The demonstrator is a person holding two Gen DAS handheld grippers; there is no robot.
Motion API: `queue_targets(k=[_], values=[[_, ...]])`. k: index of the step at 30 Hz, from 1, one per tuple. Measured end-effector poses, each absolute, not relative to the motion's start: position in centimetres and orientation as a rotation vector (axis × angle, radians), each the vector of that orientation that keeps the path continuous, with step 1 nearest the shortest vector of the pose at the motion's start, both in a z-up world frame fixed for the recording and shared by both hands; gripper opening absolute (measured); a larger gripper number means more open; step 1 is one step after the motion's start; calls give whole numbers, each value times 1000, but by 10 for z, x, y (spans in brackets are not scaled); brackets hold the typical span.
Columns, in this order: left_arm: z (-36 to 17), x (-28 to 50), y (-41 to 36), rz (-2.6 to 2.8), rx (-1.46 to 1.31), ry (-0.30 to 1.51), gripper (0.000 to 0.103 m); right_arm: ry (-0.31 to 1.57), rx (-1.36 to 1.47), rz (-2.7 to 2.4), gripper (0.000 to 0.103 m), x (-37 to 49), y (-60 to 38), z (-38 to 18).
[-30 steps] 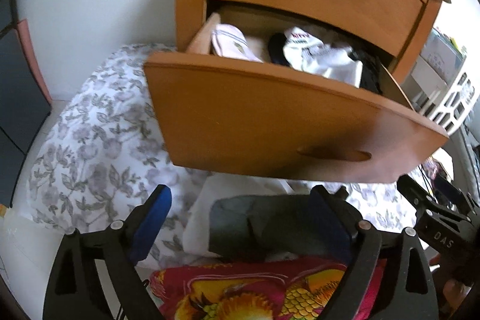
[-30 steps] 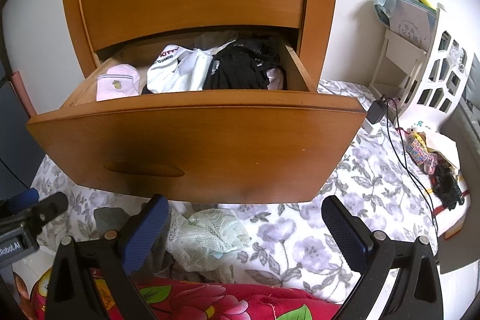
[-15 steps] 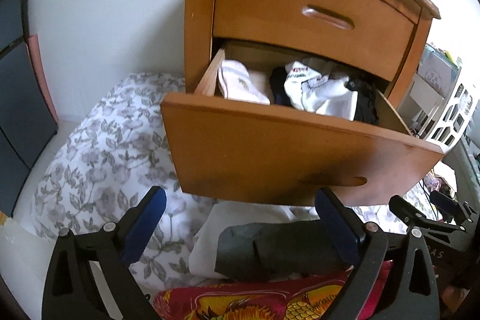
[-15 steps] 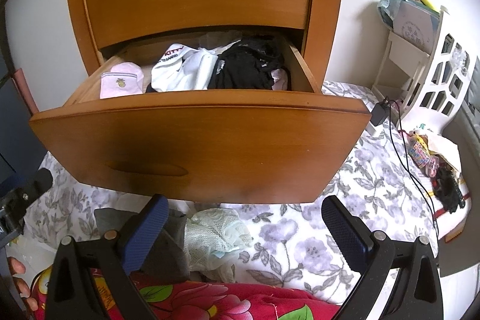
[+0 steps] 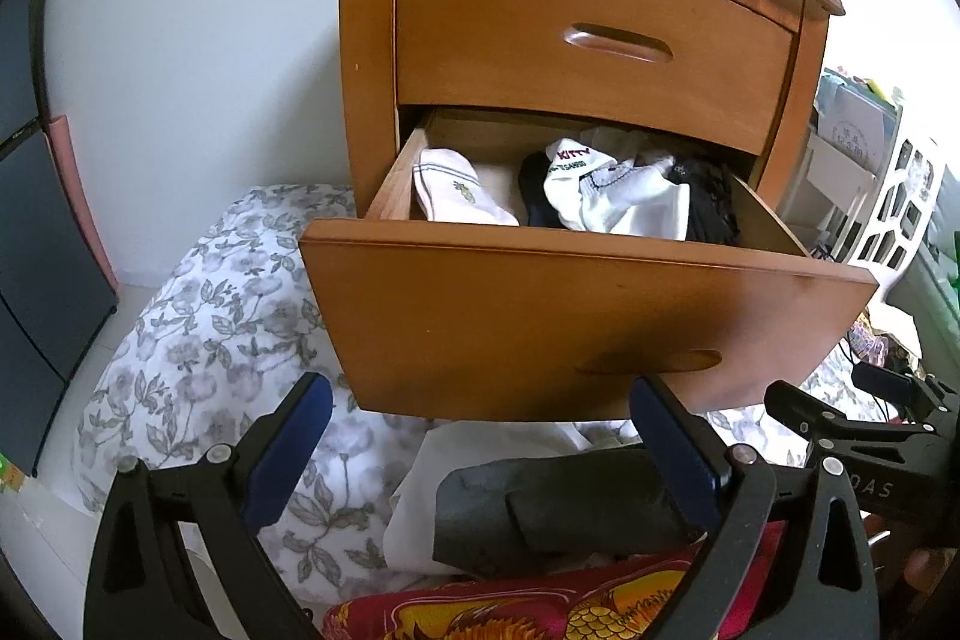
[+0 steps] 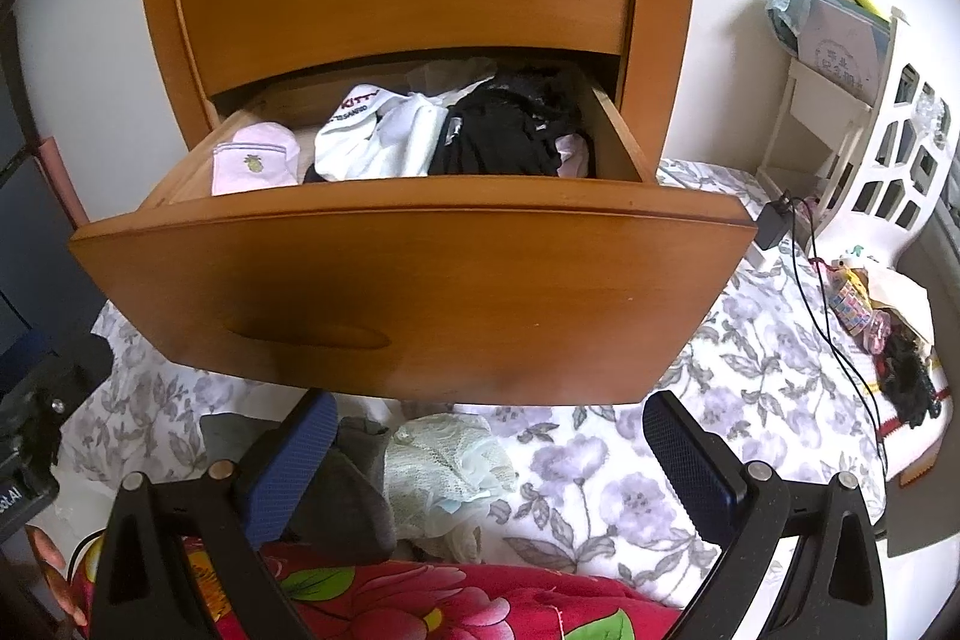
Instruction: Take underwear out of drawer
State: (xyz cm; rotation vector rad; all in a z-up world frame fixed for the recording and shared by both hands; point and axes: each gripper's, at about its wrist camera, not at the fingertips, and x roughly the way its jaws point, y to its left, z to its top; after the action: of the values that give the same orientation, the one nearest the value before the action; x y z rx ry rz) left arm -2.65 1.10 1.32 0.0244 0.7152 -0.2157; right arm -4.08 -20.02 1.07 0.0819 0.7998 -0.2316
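The lower drawer [image 5: 570,316] [image 6: 420,292] of a wooden nightstand stands pulled out. Inside lie a pale folded piece with a small emblem [image 5: 459,196] [image 6: 255,160], white underwear with red lettering [image 5: 606,193] [image 6: 378,136] and a black lacy bundle [image 5: 708,208] [image 6: 510,136]. My left gripper [image 5: 480,442] is open below the drawer front, with nothing between its blue pads. My right gripper [image 6: 492,454] is open too, low in front of the drawer. A dark grey garment [image 5: 570,508] [image 6: 354,484] and a pale lace piece [image 6: 444,466] lie on the bed under the drawer.
A floral bedspread [image 5: 210,328] [image 6: 750,400] spreads around the nightstand. A red flowered cloth [image 6: 420,598] lies nearest me. A white shelf unit [image 6: 888,148], a charger with cable [image 6: 780,220] and small clutter [image 6: 882,334] sit at the right. The upper drawer [image 5: 594,40] is closed.
Both grippers have drawn back from the drawer, the left one more and rising, so the whole nightstand now shows. Both stay open and empty.
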Motion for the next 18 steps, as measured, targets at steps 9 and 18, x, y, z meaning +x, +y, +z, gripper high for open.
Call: queue_targets(k=[9, 18], values=[[12, -29, 8, -191, 55, 705, 100, 750, 135, -186, 103, -48, -205, 22], [11, -29, 8, -173, 58, 701, 100, 770, 142, -114, 103, -46, -203, 25]])
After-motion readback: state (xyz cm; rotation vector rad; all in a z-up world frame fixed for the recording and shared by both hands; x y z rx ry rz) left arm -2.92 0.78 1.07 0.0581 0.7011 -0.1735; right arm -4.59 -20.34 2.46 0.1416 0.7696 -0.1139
